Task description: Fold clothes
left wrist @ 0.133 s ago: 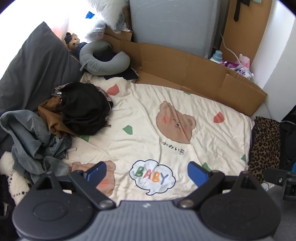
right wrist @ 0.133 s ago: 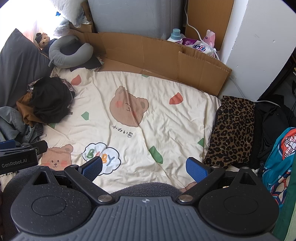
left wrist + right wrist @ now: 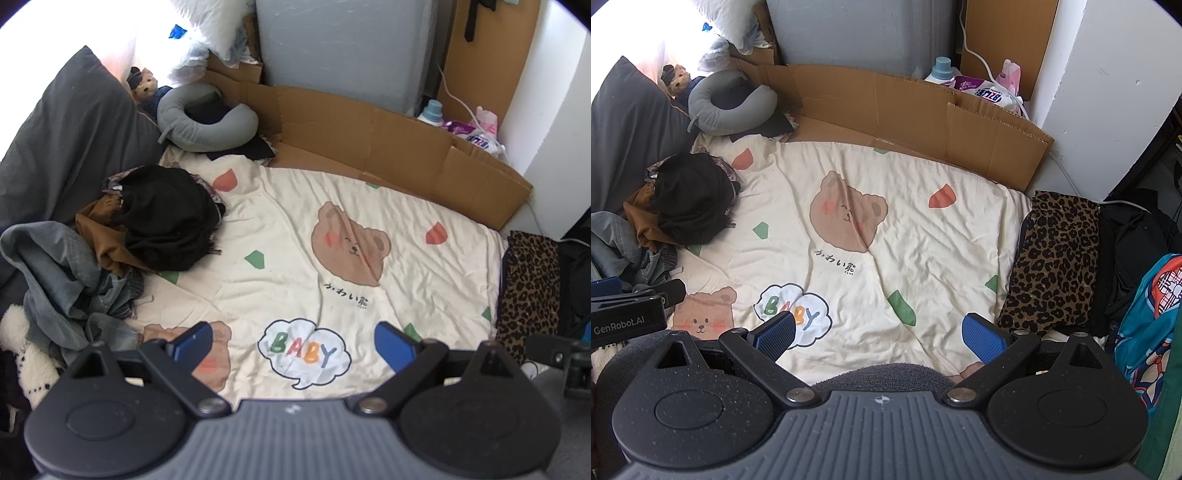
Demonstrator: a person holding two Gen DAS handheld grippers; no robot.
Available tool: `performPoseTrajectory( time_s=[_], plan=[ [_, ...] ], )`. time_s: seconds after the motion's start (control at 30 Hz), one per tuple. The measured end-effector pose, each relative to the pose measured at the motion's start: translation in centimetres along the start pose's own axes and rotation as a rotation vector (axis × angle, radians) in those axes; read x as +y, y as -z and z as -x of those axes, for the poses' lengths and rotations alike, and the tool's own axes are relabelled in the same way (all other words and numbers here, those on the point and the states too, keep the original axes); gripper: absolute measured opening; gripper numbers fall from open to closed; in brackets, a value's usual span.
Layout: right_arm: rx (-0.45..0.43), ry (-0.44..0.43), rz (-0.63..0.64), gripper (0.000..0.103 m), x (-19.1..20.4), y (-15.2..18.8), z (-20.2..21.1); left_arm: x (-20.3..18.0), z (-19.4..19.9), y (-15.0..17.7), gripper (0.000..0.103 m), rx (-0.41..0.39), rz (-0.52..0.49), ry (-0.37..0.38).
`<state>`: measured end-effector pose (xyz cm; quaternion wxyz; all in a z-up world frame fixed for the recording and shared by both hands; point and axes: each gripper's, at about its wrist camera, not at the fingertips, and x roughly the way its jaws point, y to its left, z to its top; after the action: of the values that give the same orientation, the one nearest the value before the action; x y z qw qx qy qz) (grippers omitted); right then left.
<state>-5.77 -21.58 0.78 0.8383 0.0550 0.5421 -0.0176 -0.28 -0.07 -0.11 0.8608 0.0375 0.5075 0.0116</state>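
Note:
A heap of unfolded clothes lies at the left edge of the cream bear-print blanket (image 3: 295,229): a black garment (image 3: 166,218) on top, a brown one (image 3: 99,236) under it, and grey-blue denim (image 3: 55,280) nearer me. The same black garment (image 3: 690,206) shows in the right wrist view. At the blanket's right edge lies a folded leopard-print piece (image 3: 1056,258), with a black folded garment (image 3: 1134,251) beside it. My left gripper (image 3: 293,347) hovers open above the "BABY" print, nothing between its blue pads. My right gripper (image 3: 881,338) is open too, empty, over the blanket's near edge.
Flattened cardboard (image 3: 388,144) walls the far side. A grey neck pillow (image 3: 207,122), a teddy bear (image 3: 144,86) and a dark pillow (image 3: 66,147) sit at far left. Detergent bottles (image 3: 964,79) stand by the white wall (image 3: 1108,96). A teal printed garment (image 3: 1152,314) hangs at right.

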Motion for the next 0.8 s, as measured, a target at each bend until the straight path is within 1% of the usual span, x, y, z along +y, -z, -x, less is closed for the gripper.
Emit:
performPoseTrajectory(
  time_s=[0.07,0.23,0.33,0.57,0.8],
  plan=[
    [0.000,0.007,0.001,0.100,0.3,0.1,-0.1,0.0,0.0,0.1,0.096,-0.007,-0.004,-0.002],
    [0.000,0.001,0.001,0.100,0.3,0.3,-0.2,0.7,-0.4,-0.6,0.092,0.050,0.010,0.042],
    [0.001,-0.005,-0.001,0.100,-0.6,0.0,-0.2,0.4,-0.1,0.0,0.090,0.038,0.007,0.035],
    [-0.002,0.022,0.011,0.100,0.4,0.1,-0.2,0.2,0.0,0.2,0.088,0.029,-0.004,0.040],
    [-0.004,0.020,0.009,0.100,0.3,0.1,-0.1,0.4,0.1,0.0,0.088,0.024,-0.007,0.041]
  ],
)
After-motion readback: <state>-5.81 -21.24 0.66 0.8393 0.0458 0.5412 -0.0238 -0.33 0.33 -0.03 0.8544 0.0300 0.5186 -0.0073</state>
